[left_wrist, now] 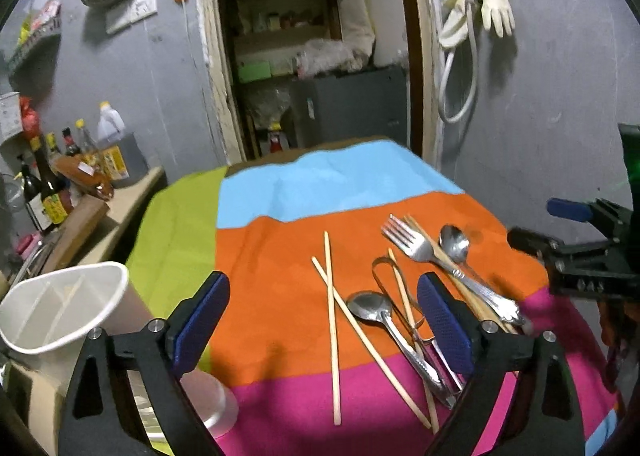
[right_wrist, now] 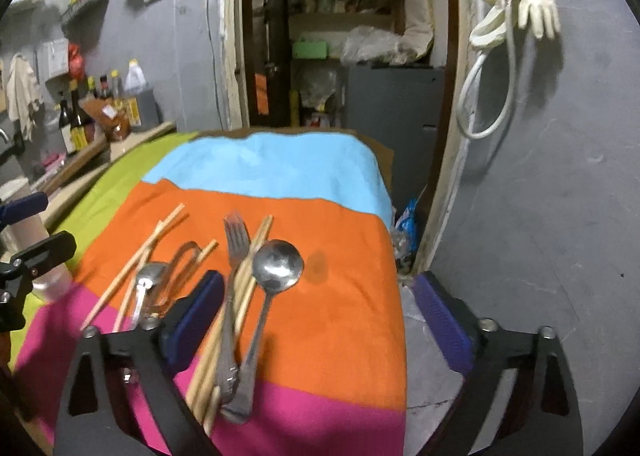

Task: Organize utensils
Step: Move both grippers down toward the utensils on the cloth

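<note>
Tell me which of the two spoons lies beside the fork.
The far spoon, its bowl next to the fork tines on the orange stripe. The other spoon lies nearer, beside the metal tongs.

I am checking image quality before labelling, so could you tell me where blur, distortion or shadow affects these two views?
Left wrist view: fisheye bends the doorway; utensils fairly sharp; the right gripper at the edge looks smeared.
Right wrist view: motion blur softens the fork and chopsticks; the spoon casts a faint shadow on the cloth.

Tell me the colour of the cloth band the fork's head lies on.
Orange. The fork rests its head on the cloth; clearest in the left wrist view.
</note>
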Available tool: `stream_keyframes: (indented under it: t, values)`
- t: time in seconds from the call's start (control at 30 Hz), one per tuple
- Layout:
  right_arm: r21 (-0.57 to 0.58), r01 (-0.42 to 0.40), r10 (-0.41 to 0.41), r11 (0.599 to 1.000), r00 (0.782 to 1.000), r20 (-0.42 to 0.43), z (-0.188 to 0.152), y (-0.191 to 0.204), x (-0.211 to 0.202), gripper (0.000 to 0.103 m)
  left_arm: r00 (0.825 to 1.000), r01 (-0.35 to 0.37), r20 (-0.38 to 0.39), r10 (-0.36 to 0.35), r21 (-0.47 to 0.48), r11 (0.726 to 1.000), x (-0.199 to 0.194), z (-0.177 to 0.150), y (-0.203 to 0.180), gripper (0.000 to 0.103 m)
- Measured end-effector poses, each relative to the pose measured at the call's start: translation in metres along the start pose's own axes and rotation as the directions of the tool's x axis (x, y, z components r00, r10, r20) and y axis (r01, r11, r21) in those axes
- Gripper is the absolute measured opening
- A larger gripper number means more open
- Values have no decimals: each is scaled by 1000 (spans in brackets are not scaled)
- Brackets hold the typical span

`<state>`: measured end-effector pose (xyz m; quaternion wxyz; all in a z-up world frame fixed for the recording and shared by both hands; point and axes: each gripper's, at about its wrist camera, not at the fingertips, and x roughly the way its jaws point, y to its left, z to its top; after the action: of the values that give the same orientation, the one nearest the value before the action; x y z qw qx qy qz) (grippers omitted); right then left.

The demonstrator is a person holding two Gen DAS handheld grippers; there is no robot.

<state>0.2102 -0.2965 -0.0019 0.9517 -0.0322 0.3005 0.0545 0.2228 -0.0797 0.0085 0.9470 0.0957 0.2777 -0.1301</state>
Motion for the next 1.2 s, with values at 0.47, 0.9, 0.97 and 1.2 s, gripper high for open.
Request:
stream_keyframes:
  t: [0.47, 0.9, 0.97, 1.2]
  values:
    - [-32, -156, 147, 987, 968, -203, -3, -2, 55, 50, 960, 5, -280, -1, 12, 1000, 80, -18, 8, 31]
    - [-130, -177, 137, 976, 953, -270, 4, 20, 78, 45, 928, 31, -370, -38, -24, 999, 93, -22, 24, 18]
    - [-135, -184, 141, 974, 950, -277, 4, 22, 82, 45, 921, 34, -387, -44, -32, 999, 98, -20, 24, 18]
    - [-107, -201, 162, 974, 943, -291, 10, 23, 93, 48, 916, 42, -398, -51, -30, 999, 111, -17, 26, 18]
